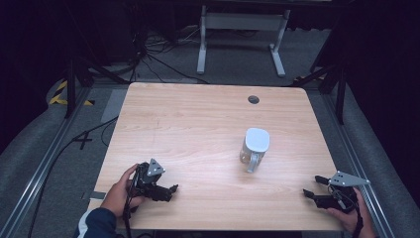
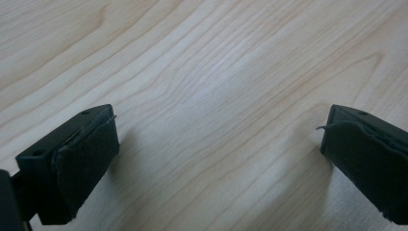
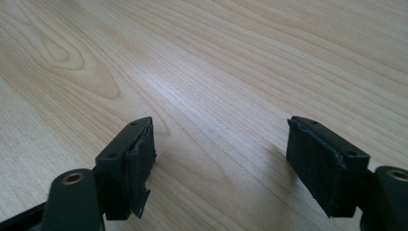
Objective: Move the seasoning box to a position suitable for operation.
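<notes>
With both grippers parked low at the near edge, the work looks barely begun, and the approach to the mug comes next.
The wooden table (image 1: 198,119) carries a clear mug (image 1: 253,148) with a white lid right of centre, handle toward the person, well apart from both hands. The right gripper (image 1: 311,187) rests level, jaws spread and empty, nearer the mug; the left gripper (image 1: 174,189) lies level too, jaws wide, nothing between them.
</notes>
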`<state>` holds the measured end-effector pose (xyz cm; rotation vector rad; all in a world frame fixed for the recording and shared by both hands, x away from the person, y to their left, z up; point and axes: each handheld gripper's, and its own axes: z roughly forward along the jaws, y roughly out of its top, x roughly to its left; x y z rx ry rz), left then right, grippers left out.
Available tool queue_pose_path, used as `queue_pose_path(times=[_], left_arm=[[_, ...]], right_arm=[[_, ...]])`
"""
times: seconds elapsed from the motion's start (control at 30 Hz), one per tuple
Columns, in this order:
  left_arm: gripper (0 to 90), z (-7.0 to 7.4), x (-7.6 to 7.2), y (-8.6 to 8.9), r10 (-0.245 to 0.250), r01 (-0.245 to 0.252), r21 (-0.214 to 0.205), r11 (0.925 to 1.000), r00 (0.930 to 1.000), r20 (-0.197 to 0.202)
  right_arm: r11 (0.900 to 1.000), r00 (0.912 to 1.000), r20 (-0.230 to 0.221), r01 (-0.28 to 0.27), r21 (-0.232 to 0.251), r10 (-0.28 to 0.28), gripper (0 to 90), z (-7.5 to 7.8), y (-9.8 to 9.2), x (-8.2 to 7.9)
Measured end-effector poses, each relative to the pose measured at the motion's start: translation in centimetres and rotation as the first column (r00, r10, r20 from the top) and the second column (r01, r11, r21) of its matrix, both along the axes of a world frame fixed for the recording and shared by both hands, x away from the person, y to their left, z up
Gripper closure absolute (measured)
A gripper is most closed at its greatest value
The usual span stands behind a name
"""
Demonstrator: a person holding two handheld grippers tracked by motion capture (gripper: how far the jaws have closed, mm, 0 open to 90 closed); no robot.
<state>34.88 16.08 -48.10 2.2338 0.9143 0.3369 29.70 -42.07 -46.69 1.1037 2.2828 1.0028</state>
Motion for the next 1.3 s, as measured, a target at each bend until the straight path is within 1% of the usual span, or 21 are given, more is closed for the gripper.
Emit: queue_pose_path(times=[0.03, 0.1, 0.13, 0.33, 0.53, 0.63, 0.67, 0.7, 0.77, 0.8, 0.83, 0.87, 0.9, 0.97, 1.0, 1.07, 1.17, 1.27, 1.3], left_arm=[[0.0, 0.0, 0.1, 0.0, -0.010, 0.010, 0.003, 0.9999, 0.9999, -0.002], [0.0, 0.0, 0.1, -0.1, -0.009, 0.009, -0.004, 1.0000, 1.0000, 0.002], [0.0, 0.1, 0.1, 0.0, -0.014, 0.014, 0.003, 0.9999, 0.9999, -0.003], [0.0, 0.0, 0.2, 0.0, -0.013, 0.013, 0.000, 0.9999, 0.9999, 0.004], [0.0, 0.0, 0.1, -0.1, -0.009, 0.009, -0.005, 1.0000, 1.0000, 0.002], [0.0, 0.0, 0.1, -0.1, -0.014, 0.014, 0.000, 0.9999, 0.9999, -0.001], [0.1, 0.0, 0.1, -0.1, -0.017, 0.017, 0.000, 0.9999, 0.9999, 0.001], [0.1, 0.0, 0.1, -0.1, -0.017, 0.017, 0.001, 0.9999, 0.9999, 0.001], [0.2, 0.1, 0.1, -0.1, -0.020, 0.020, 0.006, 0.9998, 0.9998, -0.001], [0.2, 0.1, 0.1, -0.2, -0.024, 0.024, 0.003, 0.9997, 0.9997, 0.000], [0.2, 0.1, 0.2, -0.1, -0.030, 0.030, 0.005, 0.9995, 0.9996, 0.000], [0.2, 0.1, 0.2, -0.2, -0.042, 0.042, 0.006, 0.9991, 0.9991, 0.007], [0.2, 0.1, 0.2, -0.3, -0.048, 0.048, 0.004, 0.9988, 0.9988, 0.005], [0.1, 0.0, 0.3, -0.4, -0.050, 0.050, -0.003, 0.9987, 0.9987, 0.002], [0.1, 0.0, 0.3, -0.4, -0.050, 0.050, -0.003, 0.9987, 0.9987, 0.002], [0.1, 0.0, 0.4, -0.4, -0.054, 0.054, -0.004, 0.9985, 0.9985, 0.004], [0.1, 0.0, 0.3, -0.4, -0.054, 0.054, -0.004, 0.9985, 0.9985, 0.004], [0.1, 0.0, 0.3, -0.5, -0.053, 0.053, -0.005, 0.9986, 0.9986, 0.003], [0.1, 0.0, 0.3, -0.4, -0.054, 0.054, -0.004, 0.9985, 0.9985, 0.004]], right_arm=[[1.0000, 1.0000, 0.003, -0.001, -0.002, 0.001, 25.7, 0.0, 0.0, 0.0], [1.0000, 1.0000, 0.004, -0.005, -0.005, 0.005, 25.8, 0.0, 0.0, 0.0], [1.0000, 1.0000, 0.004, -0.005, -0.005, 0.005, 25.8, 0.0, 0.0, 0.0], [1.0000, 1.0000, 0.000, -0.002, 0.000, 0.002, 25.6, 0.0, 0.0, 0.0], [1.0000, 1.0000, 0.000, -0.003, 0.001, 0.003, 25.8, 0.0, 0.0, 0.0], [1.0000, 1.0000, -0.003, -0.005, 0.003, 0.005, 26.2, 0.0, 0.0, 0.1], [0.9999, 0.9999, 0.005, -0.012, 0.003, 0.012, 32.7, 0.0, 0.0, 0.0], [0.9999, 0.9999, 0.005, -0.012, 0.003, 0.012, 32.7, 0.0, 0.0, 0.0], [0.9999, 0.9999, 0.016, -0.006, 0.010, 0.006, 42.9, 0.1, -0.1, -0.1], [0.9999, 0.9999, 0.016, -0.002, 0.017, 0.002, 45.3, 0.1, -0.1, 0.0], [0.9999, 0.9998, 0.019, -0.004, 0.015, 0.004, 49.9, 0.2, -0.2, 0.0], [0.9995, 0.9998, 0.018, -0.006, 0.030, 0.006, 59.2, 0.3, -0.2, 0.1], [0.9990, 0.9998, 0.014, -0.013, 0.043, 0.013, 64.1, 0.5, -0.2, 0.2], [0.9964, 0.9989, 0.017, -0.046, 0.071, 0.045, 70.6, 1.1, 0.3, 0.5], [0.9964, 0.9989, 0.017, -0.046, 0.071, 0.045, 70.6, 1.1, 0.3, 0.5], [0.9945, 0.9952, 0.039, -0.091, 0.052, 0.089, 77.5, 2.0, 1.2, 0.8], [0.9881, 0.9876, 0.070, -0.144, 0.052, 0.141, 87.6, 3.6, 2.7, 1.6], [0.9820, 0.9823, 0.085, -0.173, 0.075, 0.167, 89.3, 5.1, 4.3, 2.6], [0.9802, 0.9796, 0.094, -0.184, 0.072, 0.177, 89.4, 5.5, 5.0, 2.9]])
